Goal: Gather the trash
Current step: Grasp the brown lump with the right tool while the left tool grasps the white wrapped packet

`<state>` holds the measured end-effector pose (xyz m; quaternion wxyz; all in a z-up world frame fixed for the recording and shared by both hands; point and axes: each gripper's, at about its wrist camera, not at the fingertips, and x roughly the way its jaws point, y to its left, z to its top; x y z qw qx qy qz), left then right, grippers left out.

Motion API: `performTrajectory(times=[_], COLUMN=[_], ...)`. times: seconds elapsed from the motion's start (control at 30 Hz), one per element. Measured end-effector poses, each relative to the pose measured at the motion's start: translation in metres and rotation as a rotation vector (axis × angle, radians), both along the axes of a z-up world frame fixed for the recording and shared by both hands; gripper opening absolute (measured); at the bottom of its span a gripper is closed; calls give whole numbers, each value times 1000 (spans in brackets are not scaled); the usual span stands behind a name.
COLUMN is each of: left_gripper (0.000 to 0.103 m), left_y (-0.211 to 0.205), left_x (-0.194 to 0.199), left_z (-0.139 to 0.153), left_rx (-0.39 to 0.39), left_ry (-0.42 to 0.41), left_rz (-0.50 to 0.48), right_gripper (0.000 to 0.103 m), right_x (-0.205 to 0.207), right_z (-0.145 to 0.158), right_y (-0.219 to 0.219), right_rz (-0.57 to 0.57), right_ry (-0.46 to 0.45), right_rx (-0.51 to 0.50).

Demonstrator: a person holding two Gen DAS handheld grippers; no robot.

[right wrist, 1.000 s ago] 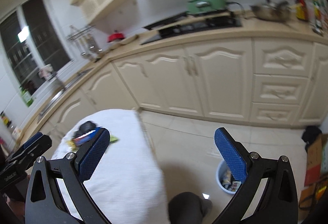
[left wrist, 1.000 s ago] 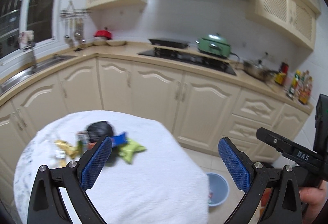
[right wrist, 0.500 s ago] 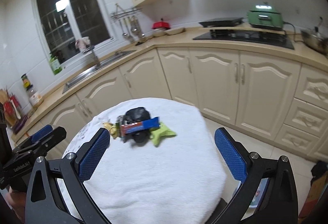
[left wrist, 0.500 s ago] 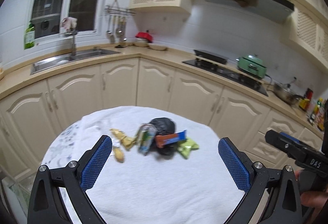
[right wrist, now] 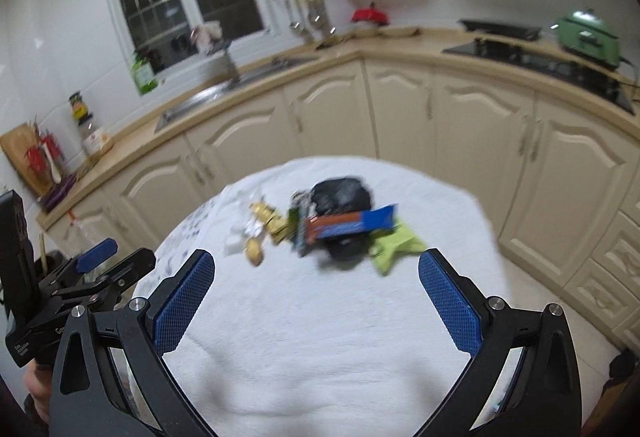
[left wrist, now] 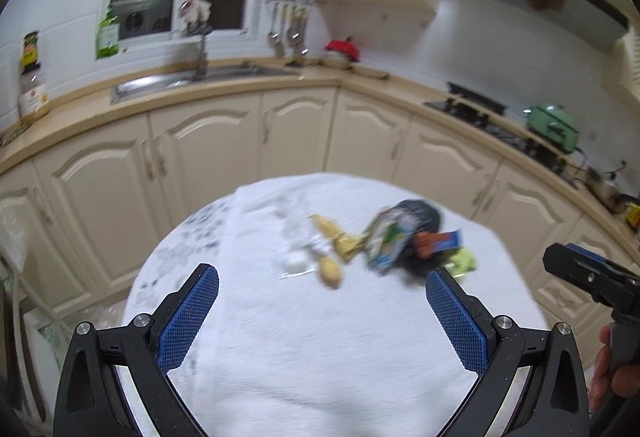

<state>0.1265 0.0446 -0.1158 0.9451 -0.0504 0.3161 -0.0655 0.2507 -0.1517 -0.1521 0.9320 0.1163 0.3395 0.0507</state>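
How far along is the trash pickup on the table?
Nothing looks collected yet. Both the left gripper and right gripper are open and empty above the table. The black bag, blue wrapper and green wrapper are left.

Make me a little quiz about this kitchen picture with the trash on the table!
1. True or false: the left gripper is holding a wrapper.
2. What colour is the crumpled bag behind the orange and blue wrapper?
3. Which lies nearest the right gripper: A) green wrapper, B) green cooker, C) red lid?

Key: 1. False, both grippers are open and empty. 2. Black. 3. A.
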Motion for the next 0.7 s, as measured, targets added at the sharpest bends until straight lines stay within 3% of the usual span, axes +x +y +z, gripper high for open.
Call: performTrajectory(times=[0.33, 0.7], left_gripper=[102, 102], left_y=[36, 45], left_x=[72, 145], left_z=[-37, -84], left_rx=[72, 100], left_ry=[108, 201], left_rz=[75, 74], right_gripper=[101, 63], right_x=[78, 145], right_z=[-73, -133], right_y=[71, 117], right_rz=[124, 187], right_ry=[149, 249], right_rx=[-12, -67])
